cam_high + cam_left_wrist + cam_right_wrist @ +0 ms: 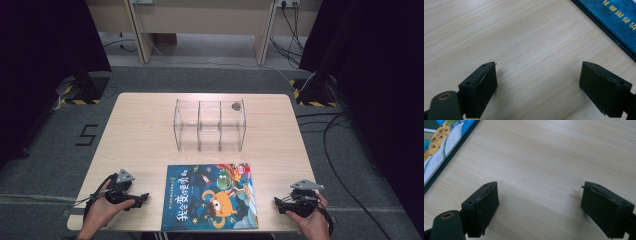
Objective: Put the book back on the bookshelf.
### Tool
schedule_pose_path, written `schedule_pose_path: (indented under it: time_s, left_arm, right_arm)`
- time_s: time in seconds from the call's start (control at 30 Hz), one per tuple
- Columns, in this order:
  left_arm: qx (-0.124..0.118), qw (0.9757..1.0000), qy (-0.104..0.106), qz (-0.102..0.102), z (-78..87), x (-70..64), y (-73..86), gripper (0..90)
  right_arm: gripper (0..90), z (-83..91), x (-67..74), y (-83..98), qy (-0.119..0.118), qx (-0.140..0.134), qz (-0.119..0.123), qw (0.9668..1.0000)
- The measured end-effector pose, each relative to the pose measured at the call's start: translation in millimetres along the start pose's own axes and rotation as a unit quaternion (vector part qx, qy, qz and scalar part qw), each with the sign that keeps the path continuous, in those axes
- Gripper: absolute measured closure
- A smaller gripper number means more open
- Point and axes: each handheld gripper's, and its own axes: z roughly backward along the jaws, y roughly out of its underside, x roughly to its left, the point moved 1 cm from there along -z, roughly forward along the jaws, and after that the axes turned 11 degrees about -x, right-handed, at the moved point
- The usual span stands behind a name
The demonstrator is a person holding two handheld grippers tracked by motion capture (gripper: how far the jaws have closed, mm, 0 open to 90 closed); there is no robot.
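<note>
High view puts the left claw (pixel 141 198) and right claw (pixel 278 204) low on the near edge of the bench (pixel 145 130), each held in a hand, both spread wide with nothing between the jaws but bare pale wood grain. Between the two claws, just beside each, lies the picture book (pixel 211 196), flat, thin, glossy, with a dark blue spine edge and a bright cartoon cover. Lying flush on the smooth laminate, the book gives little lip to catch; a claw pushed at its edge would likely slide it, or pinch only the cover and bend it. Beyond the claws stands the clear organiser (pixel 209 125), rigid, boxy, three narrow upright slots, hard to judge because transparent.
</note>
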Motion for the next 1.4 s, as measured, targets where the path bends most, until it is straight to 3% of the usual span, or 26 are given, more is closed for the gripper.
schedule_pose_path:
  time_s: [0.3,0.43,0.47,0.5,0.53,0.57,0.77,0.8,0.83,0.87,1.07,1.13,1.17,1.23,1.4]
  left_arm:
    - [0.003,1.0,0.008,-0.001,0.4,-2.7,-1.1,15.2]
    - [-0.005,0.9995,0.031,0.006,1.4,-7.4,-2.9,20.0]
    - [-0.013,0.997,0.069,0.032,1.0,-10.0,-3.9,20.3]
    - [-0.013,0.997,0.069,0.032,1.0,-10.0,-3.9,22.1]
    - [-0.018,0.9957,0.081,0.04,0.6,-12.0,-4.6,22.1]
    - [-0.016,0.9964,0.079,0.024,-0.8,-17.3,-5.3,24.2]
    - [-0.02,0.994,0.107,0.01,-4.8,-34.5,-8.8,32.1]
    - [-0.021,0.9904,0.135,0.019,-6.0,-40.5,-9.9,34.4]
    - [-0.021,0.9904,0.135,0.019,-6.0,-40.5,-9.9,36.2]
    - [-0.022,0.9883,0.15,0.021,-7.3,-46.4,-10.5,37.5]
    - [-0.02,0.9854,0.168,0.013,-9.8,-57.9,-12.3,40.7]
    - [-0.019,0.9833,0.18,0.013,-11.1,-63.0,-13.2,42.7]
    - [-0.018,0.983,0.182,0.013,-11.6,-66.2,-13.6,42.7]
    - [-0.018,0.9852,0.17,-0.005,-12.9,-72.7,-15.2,40.4]
    - [-0.019,0.9844,0.174,-0.009,-15.0,-79.8,-16.7,39.6]
  right_arm:
    - [15.5,-0.9,1.5,-1.0,-0.007,-0.001,0.003,1.0]
    - [16.4,-0.6,3.6,-1.6,-0.013,-0.002,-0.008,0.9999]
    - [17.0,-1.0,4.1,-2.2,-0.018,-0.005,-0.01,0.9998]
    - [17.0,-1.0,4.1,-2.2,-0.018,-0.005,-0.01,0.9998]
    - [17.3,-0.9,4.7,-2.3,-0.021,-0.005,-0.013,0.9997]
    - [19.7,-0.9,6.0,-2.9,-0.032,-0.011,-0.019,0.9993]
    - [21.4,-2.5,10.4,-4.9,-0.057,-0.017,-0.019,0.998]
    - [22.2,-3.2,14.0,-5.6,-0.076,-0.02,-0.028,0.9965]
    - [22.2,-3.2,14.0,-5.6,-0.076,-0.02,-0.028,0.9965]
    - [22.6,-3.8,17.4,-6.3,-0.086,-0.021,-0.035,0.9954]
    - [23.5,-5.5,22.1,-7.6,-0.101,-0.023,-0.037,0.994]
    - [24.2,-6.3,25.2,-8.8,-0.106,-0.023,-0.039,0.9933]
    - [24.2,-6.3,25.2,-8.8,-0.106,-0.023,-0.039,0.9933]
    - [24.7,-8.9,28.9,-10.3,-0.119,-0.025,-0.04,0.9917]
    - [24.9,-13.7,37.0,-13.3,-0.135,-0.028,-0.04,0.9896]
